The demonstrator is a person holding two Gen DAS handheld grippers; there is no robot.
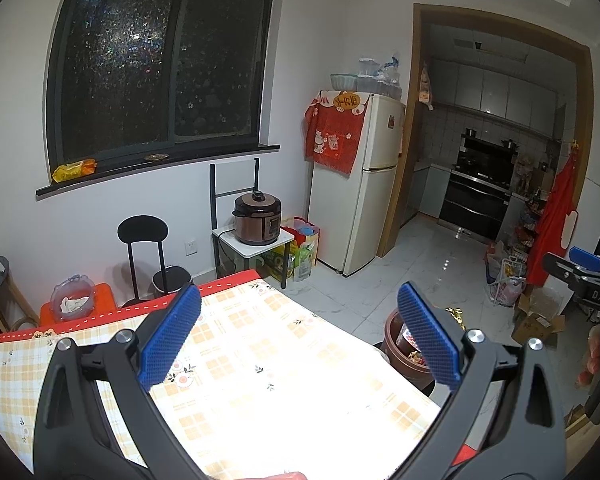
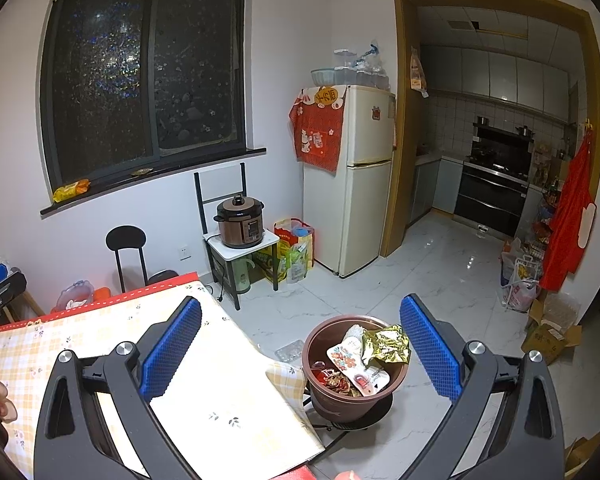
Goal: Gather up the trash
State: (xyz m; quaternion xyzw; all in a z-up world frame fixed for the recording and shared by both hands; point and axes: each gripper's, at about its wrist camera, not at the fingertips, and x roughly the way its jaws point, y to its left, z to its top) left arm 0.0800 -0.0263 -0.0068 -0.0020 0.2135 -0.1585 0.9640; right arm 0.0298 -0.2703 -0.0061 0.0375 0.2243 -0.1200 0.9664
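Hovering over the yellow-checked floral tabletop (image 1: 260, 360), the left tool (image 1: 299, 336) gapes apart, holding nothing. Rightward, the right tool (image 2: 300, 348) is likewise spread, probably finished, above the brown round bin (image 2: 354, 396) holding crumpled wrappers (image 2: 384, 344).

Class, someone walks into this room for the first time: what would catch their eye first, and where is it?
Probably the brown trash bin beside the table's corner, stuffed with bright wrappers. Next, the glaring checked tablecloth spread under both open grippers, left and right. Farther back, a red cloth hangs over the white fridge.
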